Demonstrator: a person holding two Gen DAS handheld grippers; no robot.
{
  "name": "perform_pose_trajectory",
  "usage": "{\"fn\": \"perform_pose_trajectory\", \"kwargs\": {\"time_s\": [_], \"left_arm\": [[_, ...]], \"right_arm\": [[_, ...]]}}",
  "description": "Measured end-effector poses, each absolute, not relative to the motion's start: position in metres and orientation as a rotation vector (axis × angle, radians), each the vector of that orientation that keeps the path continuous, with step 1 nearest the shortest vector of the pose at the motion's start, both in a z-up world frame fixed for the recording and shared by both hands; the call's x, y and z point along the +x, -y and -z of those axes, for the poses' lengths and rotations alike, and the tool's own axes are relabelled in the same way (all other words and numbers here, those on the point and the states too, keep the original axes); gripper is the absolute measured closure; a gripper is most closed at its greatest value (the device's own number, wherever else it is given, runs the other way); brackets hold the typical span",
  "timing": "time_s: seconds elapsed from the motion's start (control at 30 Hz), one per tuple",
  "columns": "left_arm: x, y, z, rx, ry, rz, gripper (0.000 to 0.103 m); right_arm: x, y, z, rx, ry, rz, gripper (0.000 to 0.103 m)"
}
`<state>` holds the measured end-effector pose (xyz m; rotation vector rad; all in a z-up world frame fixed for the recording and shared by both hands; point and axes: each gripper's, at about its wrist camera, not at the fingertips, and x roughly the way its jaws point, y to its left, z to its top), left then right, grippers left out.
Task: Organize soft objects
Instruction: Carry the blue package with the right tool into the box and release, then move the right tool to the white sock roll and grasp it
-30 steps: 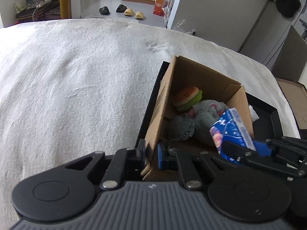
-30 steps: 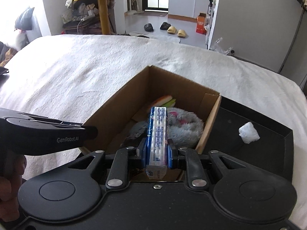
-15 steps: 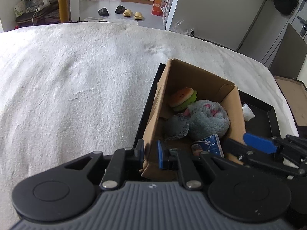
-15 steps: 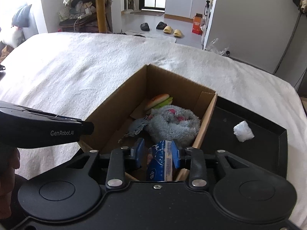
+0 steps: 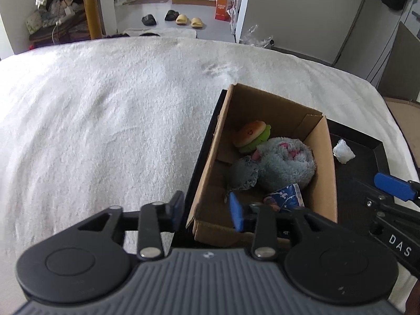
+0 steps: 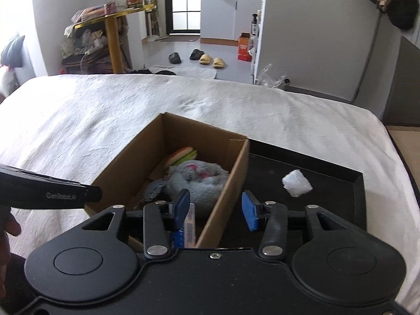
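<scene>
A cardboard box [image 5: 321, 155] [image 6: 126, 165] stands in a black tray [image 5: 380, 155] [image 6: 341, 181] on a white bed. In it lie a burger toy [image 5: 252, 135] [image 6: 181, 155], a grey-blue plush [image 5: 283, 162] [image 6: 199, 178] and a blue tissue pack [image 5: 284, 198] [image 6: 187, 228] at the near end. My left gripper [image 5: 206, 210] is open, its jaws on either side of the box's near left corner. My right gripper [image 6: 216, 207] is open and empty over the box's right wall, just above the tissue pack. A white crumpled wad [image 5: 344, 151] [image 6: 296, 183] lies in the tray.
The white blanket [image 5: 105, 120] covers the bed to the left and beyond the tray. Slippers [image 6: 210, 60] lie on the floor past the bed. A grey cabinet wall [image 6: 315, 39] stands to the right, a cluttered yellow table [image 6: 113, 26] to the left.
My right gripper opened and let the tissue pack drop into the box's near end, then drew back. My left gripper opened off the box's left wall and pulled back.
</scene>
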<state>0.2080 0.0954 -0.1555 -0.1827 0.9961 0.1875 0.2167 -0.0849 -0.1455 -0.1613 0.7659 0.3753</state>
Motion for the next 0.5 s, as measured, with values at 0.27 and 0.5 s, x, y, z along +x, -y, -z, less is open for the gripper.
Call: {"fn": "perform_pose_trajectory", "kwargs": {"time_s": [0.27,0.5], "left_arm": [[0.218,-0.084,0.158,-0.124,-1.012,-0.222,0.053],[0.232,-0.073,0.163,-0.066,-1.035,-0.262,0.039]], "right_arm": [[0.228,0.106,0.154,-0.127,-0.763,-0.355,0.058],[0.245,0.125,0.164,-0.101,-0.765,-0.338,0.055]]}}
